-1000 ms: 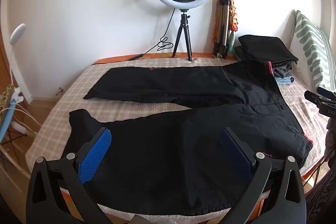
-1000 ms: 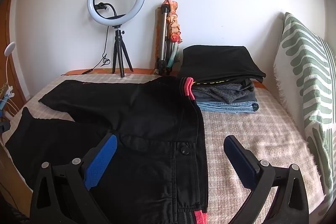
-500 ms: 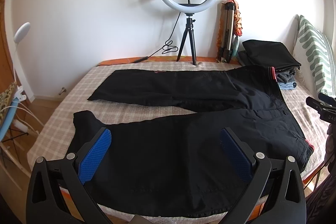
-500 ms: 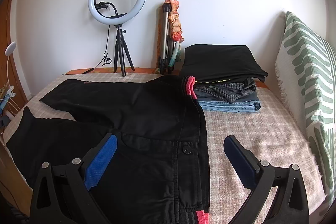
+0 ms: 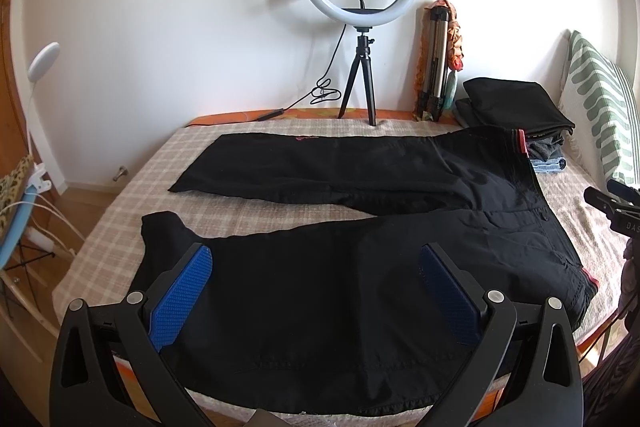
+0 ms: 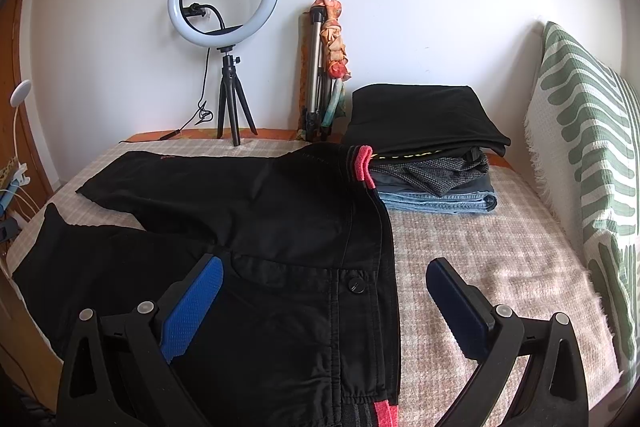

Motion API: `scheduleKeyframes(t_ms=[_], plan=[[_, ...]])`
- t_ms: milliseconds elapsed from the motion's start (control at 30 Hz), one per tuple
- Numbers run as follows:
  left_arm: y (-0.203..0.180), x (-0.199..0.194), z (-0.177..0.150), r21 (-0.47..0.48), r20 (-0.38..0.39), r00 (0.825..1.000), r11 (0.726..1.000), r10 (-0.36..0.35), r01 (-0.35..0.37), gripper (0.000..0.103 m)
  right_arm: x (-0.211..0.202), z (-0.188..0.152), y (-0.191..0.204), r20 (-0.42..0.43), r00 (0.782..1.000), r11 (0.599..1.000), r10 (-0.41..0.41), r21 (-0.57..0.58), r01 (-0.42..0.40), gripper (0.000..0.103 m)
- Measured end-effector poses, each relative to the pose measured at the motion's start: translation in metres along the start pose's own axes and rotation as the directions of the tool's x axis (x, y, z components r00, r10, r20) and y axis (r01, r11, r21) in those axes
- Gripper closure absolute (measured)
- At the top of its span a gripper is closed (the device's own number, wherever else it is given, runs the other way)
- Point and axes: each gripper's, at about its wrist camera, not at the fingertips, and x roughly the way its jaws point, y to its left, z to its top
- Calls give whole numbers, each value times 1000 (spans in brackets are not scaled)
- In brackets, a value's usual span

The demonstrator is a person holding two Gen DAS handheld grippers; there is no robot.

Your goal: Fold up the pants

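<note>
Black pants [image 5: 360, 211] lie spread flat on the bed, legs apart and pointing left, waistband with red trim at the right. My left gripper [image 5: 316, 275] is open and empty, above the near leg. My right gripper [image 6: 324, 291] is open and empty, above the waistband near its button [image 6: 355, 285]; the pants [image 6: 256, 227] fill the left of that view. The right gripper's tip also shows at the right edge of the left wrist view [image 5: 616, 207].
A stack of folded clothes [image 6: 424, 147] sits at the back right by a green-patterned pillow [image 6: 588, 155]. A ring light on a tripod [image 5: 360, 23] and a folded tripod [image 5: 436, 67] stand by the wall. The bed's checked cover [image 6: 480, 259] lies bare right of the waistband.
Both grippers have drawn back and risen slightly, so the bed looks a little farther. The pants have not moved. Both grippers stay open.
</note>
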Motion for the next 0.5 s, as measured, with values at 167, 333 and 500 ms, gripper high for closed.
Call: scheduleKeyframes(t_ms=[167,333,500], plan=[[2,0,0,-1,1,1000,1000,0,0,0,0,0,0,0,1000,1000,0,0,0,0],[3,-1,1,-1,2,1000,1000,0,0,0,0,0,0,-1,1000,1000,0,0,0,0],[2,-1,0,-1,2,1000,1000,0,0,0,0,0,0,-1,1000,1000,1,0,-1,0]])
